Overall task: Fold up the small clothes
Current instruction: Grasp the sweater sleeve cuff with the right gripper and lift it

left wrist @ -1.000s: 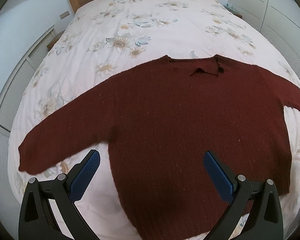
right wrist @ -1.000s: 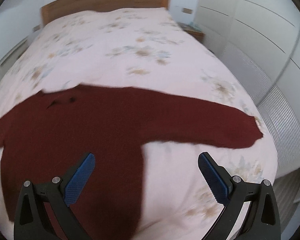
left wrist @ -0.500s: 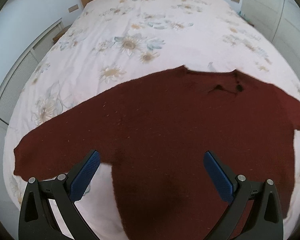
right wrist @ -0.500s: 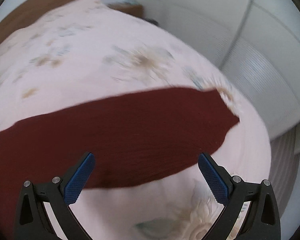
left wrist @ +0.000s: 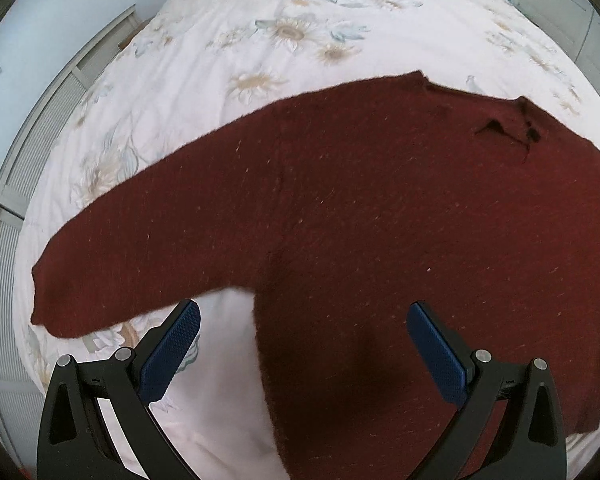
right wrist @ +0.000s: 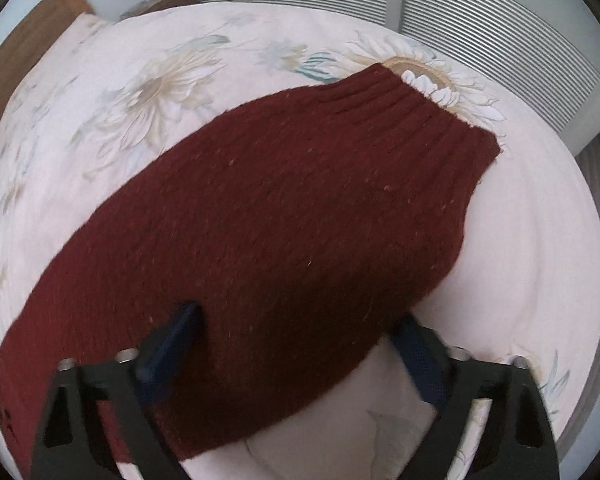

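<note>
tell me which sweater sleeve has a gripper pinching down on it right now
The sleeve with the ribbed cuff in the right wrist view: the right gripper is closing across it. The other sleeve lies flat, beyond the open left gripper.

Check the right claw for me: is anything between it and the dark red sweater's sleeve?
Nothing visible. The right claw is closing astride the dark red knitted sweater's sleeve, which lies flat on the floral white bedspread with only bare fabric between the blue fingers.
</note>
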Motion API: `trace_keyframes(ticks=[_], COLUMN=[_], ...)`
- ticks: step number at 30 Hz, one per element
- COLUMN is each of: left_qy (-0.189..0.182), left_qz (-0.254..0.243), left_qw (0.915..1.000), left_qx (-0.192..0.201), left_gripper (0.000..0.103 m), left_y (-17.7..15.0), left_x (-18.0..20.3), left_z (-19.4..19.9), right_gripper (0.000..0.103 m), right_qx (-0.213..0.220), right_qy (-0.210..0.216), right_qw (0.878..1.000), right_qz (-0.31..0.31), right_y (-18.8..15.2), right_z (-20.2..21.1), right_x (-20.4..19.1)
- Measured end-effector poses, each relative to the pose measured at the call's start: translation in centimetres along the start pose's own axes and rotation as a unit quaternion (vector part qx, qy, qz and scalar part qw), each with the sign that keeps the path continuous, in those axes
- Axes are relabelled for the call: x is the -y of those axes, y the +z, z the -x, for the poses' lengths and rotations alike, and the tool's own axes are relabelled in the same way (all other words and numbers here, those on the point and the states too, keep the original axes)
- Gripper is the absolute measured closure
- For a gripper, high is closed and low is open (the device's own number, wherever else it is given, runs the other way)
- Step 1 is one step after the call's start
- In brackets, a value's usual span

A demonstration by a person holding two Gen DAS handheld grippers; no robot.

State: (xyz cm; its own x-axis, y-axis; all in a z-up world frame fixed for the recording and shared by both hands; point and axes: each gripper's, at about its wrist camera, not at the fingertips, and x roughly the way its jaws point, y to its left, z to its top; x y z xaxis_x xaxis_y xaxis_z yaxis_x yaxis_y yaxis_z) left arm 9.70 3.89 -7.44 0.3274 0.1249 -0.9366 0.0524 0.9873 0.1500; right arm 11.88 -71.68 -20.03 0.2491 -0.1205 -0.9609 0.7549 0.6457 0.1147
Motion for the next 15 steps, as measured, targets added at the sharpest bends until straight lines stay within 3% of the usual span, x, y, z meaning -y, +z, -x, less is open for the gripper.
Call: trace_keyframes(ticks=[1, 3, 8, 11, 15], left_qy=[-0.001, -0.008, -0.006, 0.007, -0.01], left_qz=[0.001, 0.004, -0.001, 0.001, 0.003], left_qw=[1.0, 0.9999, 1.0, 1.0, 0.9999], left_qx=[-0.003, -0.008, -0.008, 0.002, 0.006], left_gripper=[0.001, 0.001, 0.001, 0.001, 0.001], left_y=[-0.1, -0.3, -0.6, -0.6, -0.5], left_x=[0.0, -0.2, -0.3, -0.7, -1.1], left_z=[-0.1, -0.3, -0.3, -0.2, -0.1], right_gripper=[0.046, 0.088, 0.088, 0.088, 0.089], right_qx=[-0.002, -0.006, 0.032, 0.067, 0.109], right_qy=[-0.004, -0.002, -0.001, 0.029, 0.08], right_qw=[1.0, 0.999, 0.996, 0.99, 0.974], right_qz=[0.007, 0.032, 0.088, 0.121, 0.181], right_y=[0.2, 0.6, 0.1, -1.2, -3.5], right_z=[0.2, 1.1, 5.4, 9.7, 16.2], right_x=[-0.3, -1.5, -4.9, -7.8, -13.6])
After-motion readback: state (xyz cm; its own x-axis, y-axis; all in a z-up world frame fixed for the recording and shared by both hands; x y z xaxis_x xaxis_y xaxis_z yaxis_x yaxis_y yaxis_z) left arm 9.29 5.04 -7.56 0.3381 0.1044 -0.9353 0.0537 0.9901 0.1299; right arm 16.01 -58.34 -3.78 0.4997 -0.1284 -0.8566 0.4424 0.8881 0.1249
